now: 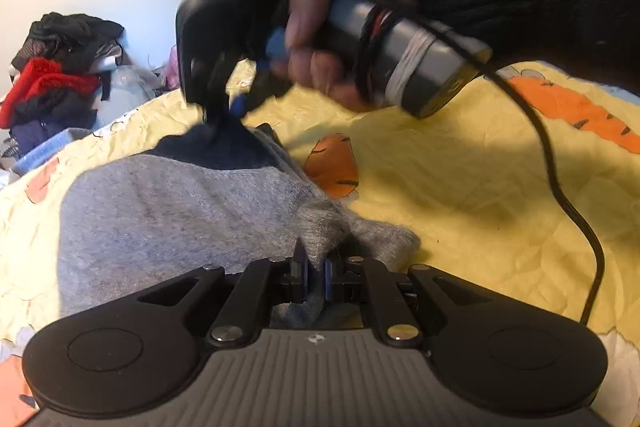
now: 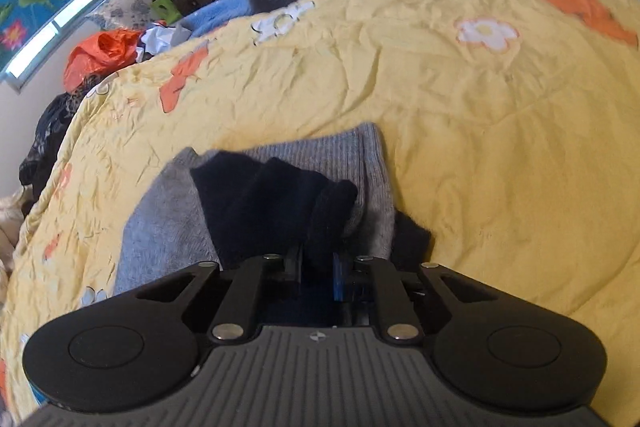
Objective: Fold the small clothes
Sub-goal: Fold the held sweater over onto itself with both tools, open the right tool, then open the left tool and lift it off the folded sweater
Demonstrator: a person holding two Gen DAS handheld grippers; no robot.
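Note:
A grey sock [image 1: 168, 211] with a dark navy toe lies across the yellow bedspread [image 1: 460, 187]. My left gripper [image 1: 316, 263] is shut on a pinch of its grey ribbed end at the bottom of the left wrist view. Farther off, my right gripper [image 1: 224, 115], held by a hand in a black sleeve, pinches the navy end. In the right wrist view the right gripper [image 2: 318, 263] is shut on the navy toe, which is folded back over the grey sock [image 2: 168, 223] and its ribbed cuff.
A pile of red, black and blue clothes [image 1: 60, 75] sits beyond the bed's far edge. A black cable [image 1: 568, 195] trails from the right gripper across the bedspread. The bedspread [image 2: 500, 147] carries orange carrot and white flower prints.

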